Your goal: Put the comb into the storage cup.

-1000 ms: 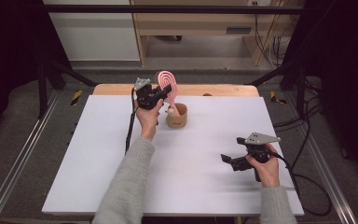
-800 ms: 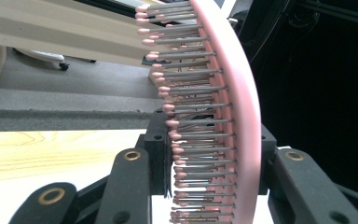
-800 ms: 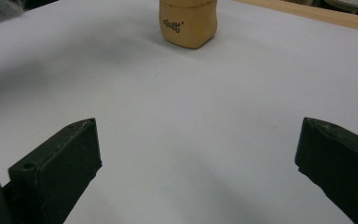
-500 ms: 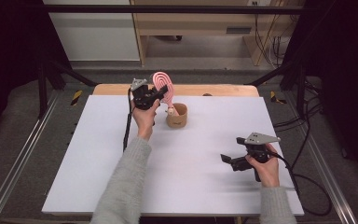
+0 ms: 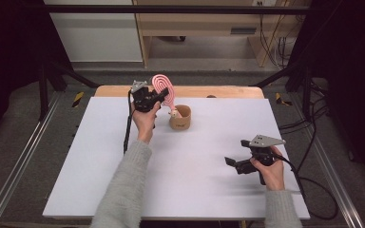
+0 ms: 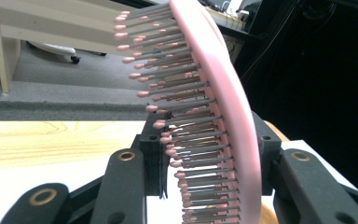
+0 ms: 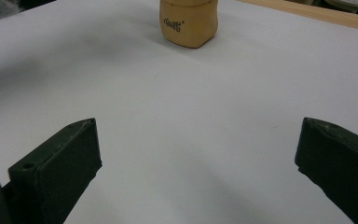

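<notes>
A pink hairbrush [image 5: 163, 88] stands tilted, its handle reaching down into a tan cup [image 5: 180, 118] at the back of the table. My left gripper [image 5: 160, 96] is shut on the brush head. In the left gripper view the hairbrush [image 6: 214, 93] sits between the jaws, bristles toward one pad and its back against the other. The left gripper [image 6: 209, 154] has just been opening a little, with the brush still between its pads. My right gripper [image 5: 230, 162] rests low at the front right, open with nothing in it. In its own view the right gripper [image 7: 196, 154] points toward the cup [image 7: 189, 23].
A white sheet [image 5: 195, 190] covers the table, and a wooden edge [image 5: 218, 91] shows along the back. Black cables trail from both grippers. Metal rails run along both sides of the table.
My left gripper and the brush head have shifted slightly to the left. The right hand has stayed put.
</notes>
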Demonstrator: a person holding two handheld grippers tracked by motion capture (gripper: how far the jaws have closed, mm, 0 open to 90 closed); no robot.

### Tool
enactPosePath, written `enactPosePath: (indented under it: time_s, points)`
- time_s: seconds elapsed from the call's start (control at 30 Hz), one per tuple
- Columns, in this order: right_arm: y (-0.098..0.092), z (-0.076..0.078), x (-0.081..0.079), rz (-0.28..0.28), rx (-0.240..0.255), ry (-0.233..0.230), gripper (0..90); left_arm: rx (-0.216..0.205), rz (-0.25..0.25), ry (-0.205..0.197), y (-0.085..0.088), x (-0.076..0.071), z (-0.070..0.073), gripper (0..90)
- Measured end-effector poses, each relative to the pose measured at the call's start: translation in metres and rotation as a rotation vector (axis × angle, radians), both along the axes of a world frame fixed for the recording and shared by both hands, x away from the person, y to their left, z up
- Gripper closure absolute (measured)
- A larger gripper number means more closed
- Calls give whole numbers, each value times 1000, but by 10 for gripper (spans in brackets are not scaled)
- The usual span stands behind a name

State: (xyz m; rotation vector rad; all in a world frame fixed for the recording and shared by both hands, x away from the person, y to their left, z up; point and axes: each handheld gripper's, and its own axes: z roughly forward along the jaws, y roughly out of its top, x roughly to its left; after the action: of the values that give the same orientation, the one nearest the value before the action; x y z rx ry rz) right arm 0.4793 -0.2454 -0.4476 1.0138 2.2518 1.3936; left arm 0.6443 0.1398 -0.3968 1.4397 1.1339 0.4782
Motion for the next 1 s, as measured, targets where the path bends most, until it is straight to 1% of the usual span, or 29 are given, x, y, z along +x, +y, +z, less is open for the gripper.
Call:
enactPosePath:
  time_s: [0.13, 0.23, 0.3, 0.5, 0.6, 0.67, 0.73, 0.83, 1.0]
  points:
    - [0, 0, 0, 0, 0, -1, 6, 13, 0, 4, 0, -1, 0, 571]
    - [0, 0, 0, 0, 0, -2, 6, 31, 1, 2, 0, -2, 1, 540]
    - [0, 0, 0, 0, 0, -2, 6, 27, -5, 4, 1, -2, 2, 519]
    - [0, 0, 0, -1, 0, -2, 6, 38, -10, 15, 5, -4, 2, 412]
    - [0, 0, 0, -1, 0, -3, 6, 40, -13, 5, 8, -5, 2, 363]
    - [0, 1, 0, 0, -1, -4, 6, 49, -22, 4, 9, -7, 4, 330]
    - [0, 1, 0, -1, -1, -3, 6, 53, -17, -4, 11, -9, 6, 284]
    - [0, 1, 0, 0, -1, -3, 6, 48, -29, 5, 13, -11, 7, 225]
    - [1, 1, 0, 0, -2, -3, 6, 64, -39, 6, 17, -15, 10, 124]
